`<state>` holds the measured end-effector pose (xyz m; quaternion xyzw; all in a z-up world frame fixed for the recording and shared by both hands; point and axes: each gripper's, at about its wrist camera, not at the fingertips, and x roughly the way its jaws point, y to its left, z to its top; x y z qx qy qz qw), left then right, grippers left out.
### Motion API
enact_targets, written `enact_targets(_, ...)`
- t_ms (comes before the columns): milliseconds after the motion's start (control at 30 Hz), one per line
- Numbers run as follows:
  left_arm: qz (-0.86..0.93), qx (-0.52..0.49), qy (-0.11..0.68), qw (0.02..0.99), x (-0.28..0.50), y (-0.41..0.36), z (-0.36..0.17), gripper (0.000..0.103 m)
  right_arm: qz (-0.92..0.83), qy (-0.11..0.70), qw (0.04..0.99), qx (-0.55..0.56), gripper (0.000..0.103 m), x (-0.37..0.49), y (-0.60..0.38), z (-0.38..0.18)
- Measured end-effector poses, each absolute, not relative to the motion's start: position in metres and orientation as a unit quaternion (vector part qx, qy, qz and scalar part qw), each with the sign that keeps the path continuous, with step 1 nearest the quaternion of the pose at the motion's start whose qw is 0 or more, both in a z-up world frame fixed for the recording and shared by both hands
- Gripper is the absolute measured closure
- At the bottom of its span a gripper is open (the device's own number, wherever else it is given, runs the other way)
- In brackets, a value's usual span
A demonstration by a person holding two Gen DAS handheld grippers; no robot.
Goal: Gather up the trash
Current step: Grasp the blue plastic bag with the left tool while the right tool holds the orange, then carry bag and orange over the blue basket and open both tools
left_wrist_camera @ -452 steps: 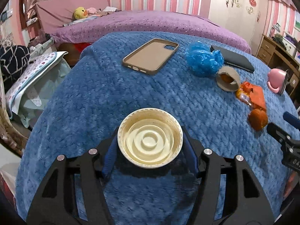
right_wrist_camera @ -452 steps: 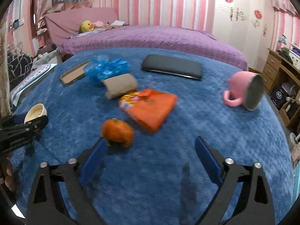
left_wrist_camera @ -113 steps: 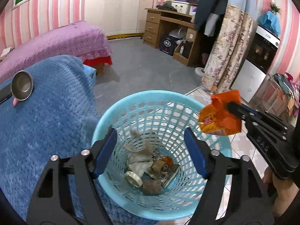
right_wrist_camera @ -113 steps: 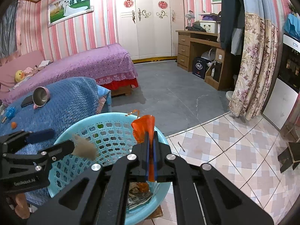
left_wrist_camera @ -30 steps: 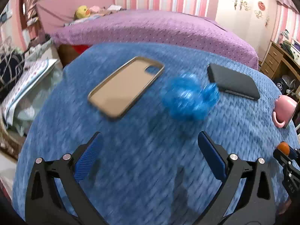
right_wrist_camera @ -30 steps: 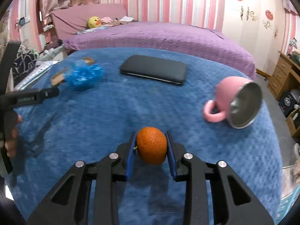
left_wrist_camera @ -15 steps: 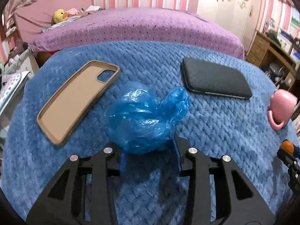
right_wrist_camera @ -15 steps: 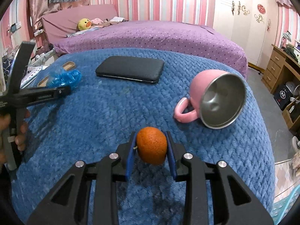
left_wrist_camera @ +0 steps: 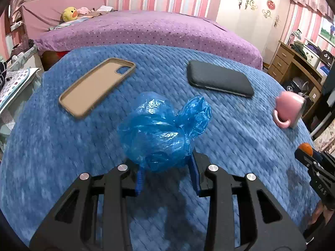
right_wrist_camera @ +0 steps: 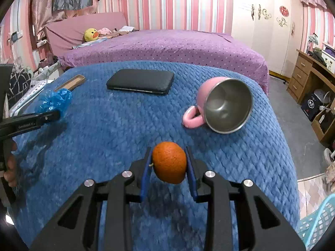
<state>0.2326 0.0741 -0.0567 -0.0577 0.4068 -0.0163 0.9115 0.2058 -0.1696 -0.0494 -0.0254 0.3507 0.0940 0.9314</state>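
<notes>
A crumpled blue plastic bag (left_wrist_camera: 163, 129) was held by the left gripper (left_wrist_camera: 166, 173), whose jaws were closed most of the way onto the lower part of the bundle, the blue pads being pressed into the plastic on both sides. The bag was seen raised above the blue quilted blanket (left_wrist_camera: 52, 146) that covered the worktop; whether it was quite clear of the blanket could not be told. In the right wrist view the same bag (right_wrist_camera: 54, 100) was seen at the far left, just beyond the tip of the left gripper (right_wrist_camera: 50, 116).

An orange (right_wrist_camera: 169, 162) was clamped by the right gripper (right_wrist_camera: 168, 171), its jaws being narrowed to the width of the fruit and touching it on either side. The fruit was held over the blanket (right_wrist_camera: 104, 138), near the front edge. In the left wrist view the orange (left_wrist_camera: 305, 146) was glimpsed at the right edge, on the tip of the right gripper (left_wrist_camera: 308, 153).

On the blanket, a tan phone case (left_wrist_camera: 96, 86) was laid open side up to the left, and a black flat case (left_wrist_camera: 219, 81) was laid to the right of it, well apart. A pink mug (right_wrist_camera: 222, 104) with a steel lining was laid on its side near the right edge, its mouth turned toward the right wrist camera. Part of a light blue mesh basket (right_wrist_camera: 318, 223) was visible at the lower right corner of the right wrist view. A purple bed (right_wrist_camera: 167, 46) was seen behind the worktop.
</notes>
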Motion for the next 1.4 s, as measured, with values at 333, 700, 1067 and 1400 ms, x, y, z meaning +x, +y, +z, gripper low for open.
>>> enact_targets(333,-0.031,-0.031,0.384,0.922,0.173,0.021,-0.038,0.069,0.106,0.324,0.94,-0.024,0.072,0.16,-0.196,-0.036)
enact_targets(700,-0.093,-0.007,0.354,0.931,0.121,-0.107,-0.006,0.069,0.043,0.298,0.953,-0.008,0.072,0.089,-0.311,0.015)
enact_targets(1067,-0.205,0.017,0.364,0.908,0.076,-0.274,-0.021,0.069,-0.095,0.312,0.945,0.017,0.072,0.002,-0.468,0.009)
enact_targets(1400,-0.246,0.068,0.368,0.894,0.041,-0.371,-0.046,0.068,-0.14,0.307,0.939,0.063,0.072,-0.023,-0.533,-0.007)
